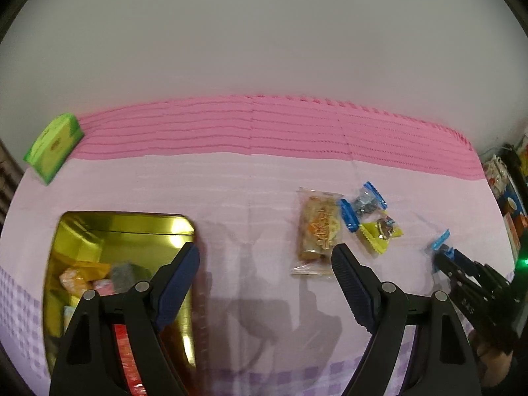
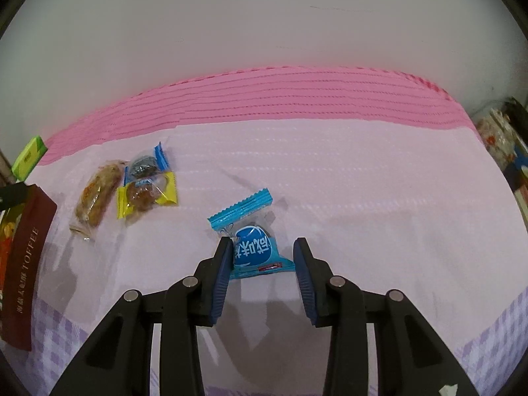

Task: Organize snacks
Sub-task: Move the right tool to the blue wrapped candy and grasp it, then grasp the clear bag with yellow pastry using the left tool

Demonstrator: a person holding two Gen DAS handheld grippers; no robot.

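Right claw low over the table, jaws parted around a blue-wrapped candy. Left pad touches or nearly touches the wrapper; right pad stands clear of it. Not yet gripped, by the look of it. Candy lies flat on the pale pink cloth.

Left claw spread wide, holding nothing, hovering just beside the right edge of a gold tin, which sits open at its left.

Tin already holds several wrapped pieces: orange, pink, grey and a red pack partly hidden behind the claw. Exact count cannot be told.

Left on the table, apart from the tin: a long clear-wrapped pastry bar, a yellow-wrapped sweet and a small blue-ended sweet, the three clustered close together. A green box sits at the far left edge. A maroon toffee package stands at the left of the right wrist view.

Judgement: sorting is partway; four loose snacks remain, the blue candy apparently next.
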